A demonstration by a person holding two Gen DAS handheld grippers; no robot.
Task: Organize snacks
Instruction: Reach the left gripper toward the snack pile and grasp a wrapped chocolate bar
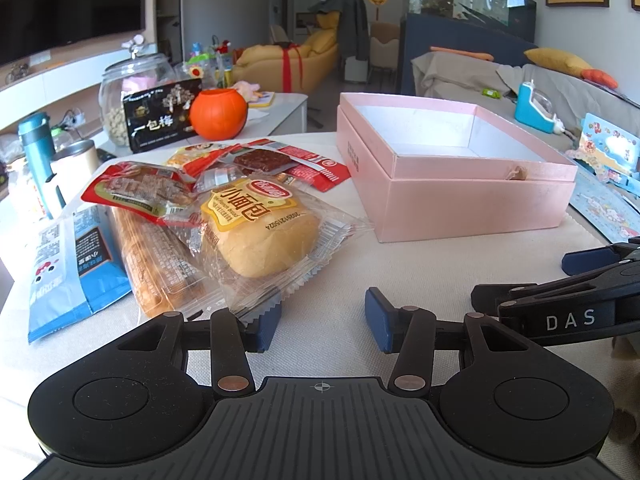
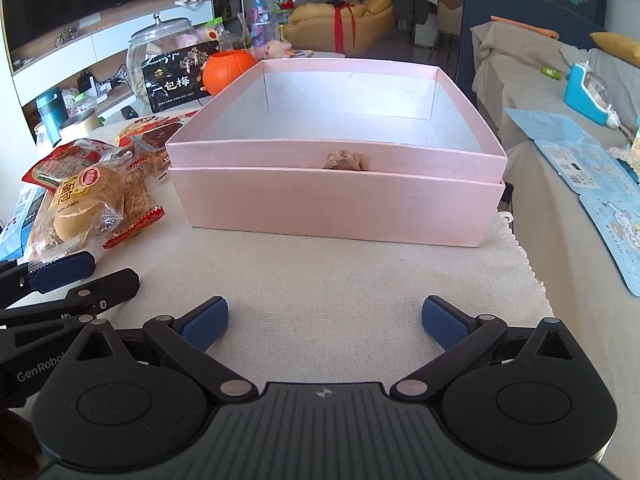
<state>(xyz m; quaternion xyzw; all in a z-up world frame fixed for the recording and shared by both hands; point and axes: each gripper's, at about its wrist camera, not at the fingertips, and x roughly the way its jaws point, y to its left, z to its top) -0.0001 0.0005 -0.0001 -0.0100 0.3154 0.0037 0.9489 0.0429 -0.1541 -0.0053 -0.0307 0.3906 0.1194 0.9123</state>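
Note:
A pile of wrapped snacks lies on the cloth at the left: a small bread bun in clear wrap (image 1: 260,232) (image 2: 82,204), a long biscuit pack (image 1: 156,264), a blue packet (image 1: 68,264), red packets (image 1: 140,188) and a brown cake bar (image 1: 264,160). An open, empty pink box (image 1: 472,200) (image 2: 336,204) stands on the right. My left gripper (image 1: 323,318) is open; its left pad touches the bun wrapper's edge. My right gripper (image 2: 325,322) is open and empty, just in front of the box.
Behind the snacks stand a glass jar (image 1: 132,92), a black box with Chinese text (image 1: 164,116), an orange pumpkin pot (image 1: 218,114) and a teal bottle (image 1: 38,152). Blue printed sheets (image 2: 576,168) lie right of the table. The right gripper shows in the left wrist view (image 1: 576,304).

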